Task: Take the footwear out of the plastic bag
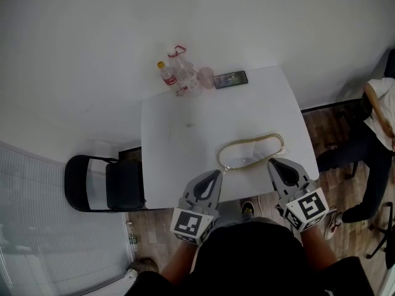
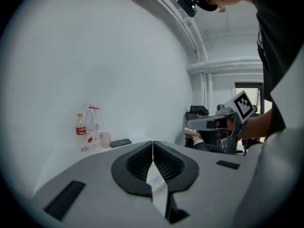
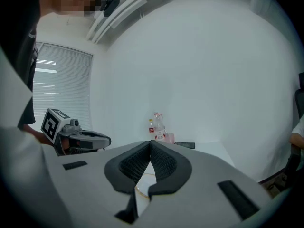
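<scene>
Both sets of jaws are pressed together with nothing in them. The left gripper (image 1: 214,173) and right gripper (image 1: 271,161) hover at the near edge of the white tabletop (image 1: 179,143). The plastic bag (image 1: 250,152) lies just past them, right of centre. Bottles (image 1: 179,74), a pink cup (image 1: 206,77) and a phone (image 1: 231,79) sit at the far edge.

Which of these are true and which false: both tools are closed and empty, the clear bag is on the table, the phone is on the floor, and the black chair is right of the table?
1. The left gripper and right gripper are closed and hold nothing. True.
2. The plastic bag lies on the white table, near its front edge. True.
3. The phone is on the floor. False: it lies at the table's far edge, beside a pink cup.
4. The black chair stands right of the table. False: in the head view it stands left of the table.
</scene>
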`<state>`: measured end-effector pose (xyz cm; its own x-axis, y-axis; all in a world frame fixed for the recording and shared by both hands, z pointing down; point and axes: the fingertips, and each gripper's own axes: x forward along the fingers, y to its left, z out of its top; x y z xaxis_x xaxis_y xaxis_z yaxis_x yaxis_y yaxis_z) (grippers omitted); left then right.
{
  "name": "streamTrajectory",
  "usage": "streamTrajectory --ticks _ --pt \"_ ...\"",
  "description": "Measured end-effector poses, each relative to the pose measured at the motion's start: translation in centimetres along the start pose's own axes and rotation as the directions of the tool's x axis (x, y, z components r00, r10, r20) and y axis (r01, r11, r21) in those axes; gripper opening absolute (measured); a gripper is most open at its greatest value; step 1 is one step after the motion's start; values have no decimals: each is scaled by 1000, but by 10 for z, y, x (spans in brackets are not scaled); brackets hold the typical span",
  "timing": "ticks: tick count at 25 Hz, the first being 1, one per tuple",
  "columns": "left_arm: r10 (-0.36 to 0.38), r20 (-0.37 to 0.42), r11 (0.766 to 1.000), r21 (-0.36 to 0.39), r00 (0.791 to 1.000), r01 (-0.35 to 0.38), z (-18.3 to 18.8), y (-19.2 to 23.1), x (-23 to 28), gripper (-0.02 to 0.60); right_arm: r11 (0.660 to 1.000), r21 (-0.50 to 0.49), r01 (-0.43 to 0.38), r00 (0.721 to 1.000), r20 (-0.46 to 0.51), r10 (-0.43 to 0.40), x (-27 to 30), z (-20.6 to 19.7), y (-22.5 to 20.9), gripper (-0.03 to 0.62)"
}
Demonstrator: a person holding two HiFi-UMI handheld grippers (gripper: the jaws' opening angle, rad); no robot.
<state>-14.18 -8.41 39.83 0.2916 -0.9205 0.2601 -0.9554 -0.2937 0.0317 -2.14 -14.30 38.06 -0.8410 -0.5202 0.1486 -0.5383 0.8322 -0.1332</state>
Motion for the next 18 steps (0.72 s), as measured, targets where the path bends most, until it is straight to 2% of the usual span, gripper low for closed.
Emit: streamTrajectory --ticks 9,10,11,12,14,16,18 --pt "-79 -143 985 143 987 99 -36 2 41 26 999 -10 39 999 -6 -39 12 0 -14 17" --pt "-88 -161 980 164 983 114 -41 1 45 66 999 -11 39 999 -10 -39 14 -1 -15 17" --pt "-97 -183 974 186 978 131 -48 0 50 150 999 -15 41 999 -15 -41 16 -2 -15 17" --pt "-104 -209 967 208 972 148 -56 0 56 205 999 -20 44 999 -18 -44 18 -3 -16 17" --pt "-106 -271 950 256 957 178 -74 -1 66 271 999 -24 48 999 -21 -48 22 -4 -16 17" --pt "-102 -343 922 320 934 218 -95 -2 77 327 999 -20 46 999 -28 -47 25 -7 -15 17" --pt "-102 -420 877 390 902 281 -117 -5 91 375 999 -17 49 998 -38 -50 26 -11 -16 17"
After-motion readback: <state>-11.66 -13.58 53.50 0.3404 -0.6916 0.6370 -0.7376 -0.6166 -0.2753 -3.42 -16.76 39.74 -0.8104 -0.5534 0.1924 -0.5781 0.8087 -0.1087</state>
